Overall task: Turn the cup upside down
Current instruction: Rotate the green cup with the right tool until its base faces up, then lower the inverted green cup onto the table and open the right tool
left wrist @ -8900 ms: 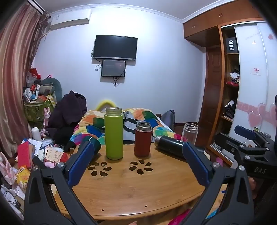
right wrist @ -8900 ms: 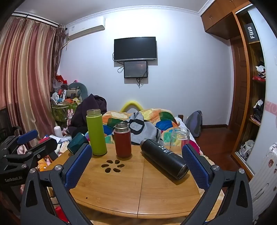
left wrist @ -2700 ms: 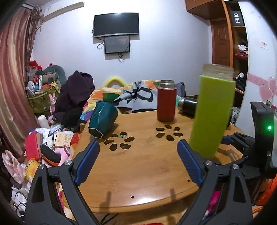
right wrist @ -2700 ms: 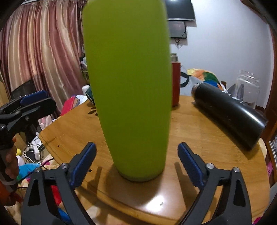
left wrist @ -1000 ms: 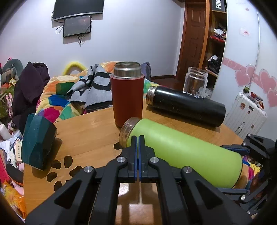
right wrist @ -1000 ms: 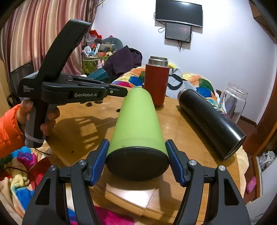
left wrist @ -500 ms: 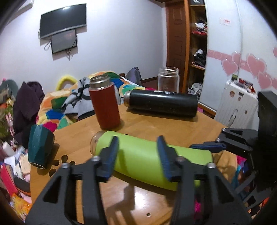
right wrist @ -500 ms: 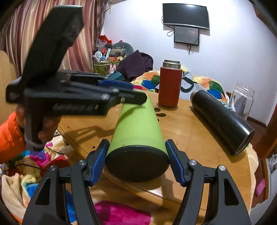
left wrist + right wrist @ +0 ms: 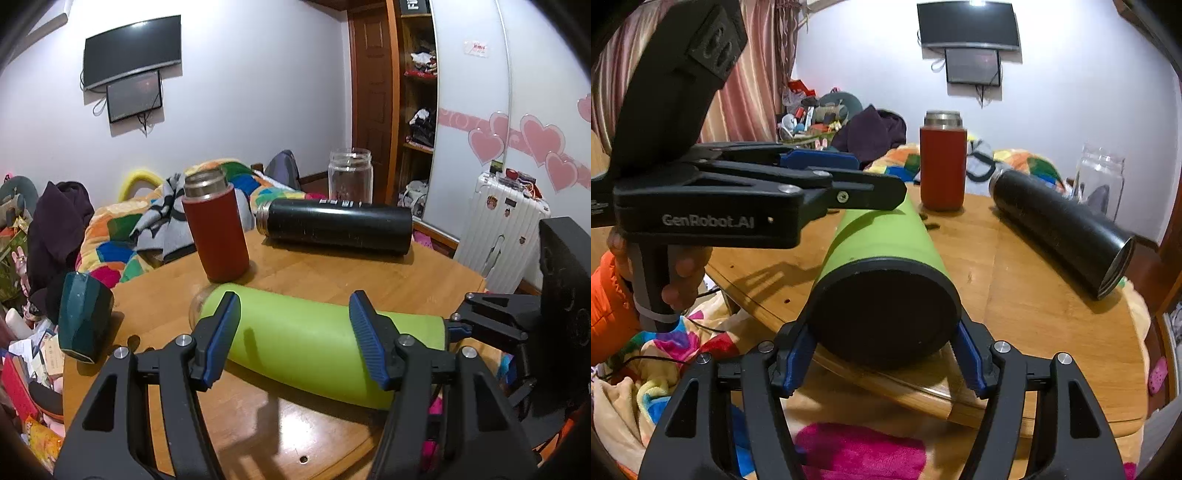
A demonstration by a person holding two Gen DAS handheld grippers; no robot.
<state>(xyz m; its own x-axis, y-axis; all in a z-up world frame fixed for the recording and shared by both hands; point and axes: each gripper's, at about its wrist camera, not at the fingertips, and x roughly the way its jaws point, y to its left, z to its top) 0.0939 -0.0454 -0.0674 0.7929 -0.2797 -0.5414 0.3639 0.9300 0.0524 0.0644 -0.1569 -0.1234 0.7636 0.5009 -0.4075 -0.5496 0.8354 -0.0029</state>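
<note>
The green cup [image 9: 314, 339] is a tall bottle held level above the round wooden table [image 9: 332, 273], mouth toward the red flask. My right gripper [image 9: 882, 354] is shut on its black base end [image 9: 882, 314]; it also shows in the left wrist view [image 9: 458, 325]. My left gripper [image 9: 295, 332] is open, its blue pads either side of the cup's middle, apart from it. It shows in the right wrist view [image 9: 849, 177] over the cup.
A red flask [image 9: 216, 236] stands upright behind the cup. A black flask [image 9: 336, 225] lies on its side at the back. A glass jar [image 9: 350, 175] stands at the far edge. A dark teal cup [image 9: 83, 321] lies at the left edge.
My left gripper has opened from fully shut to wide and sits around the cup's middle. The right gripper keeps its hold on the base with the cup level.
</note>
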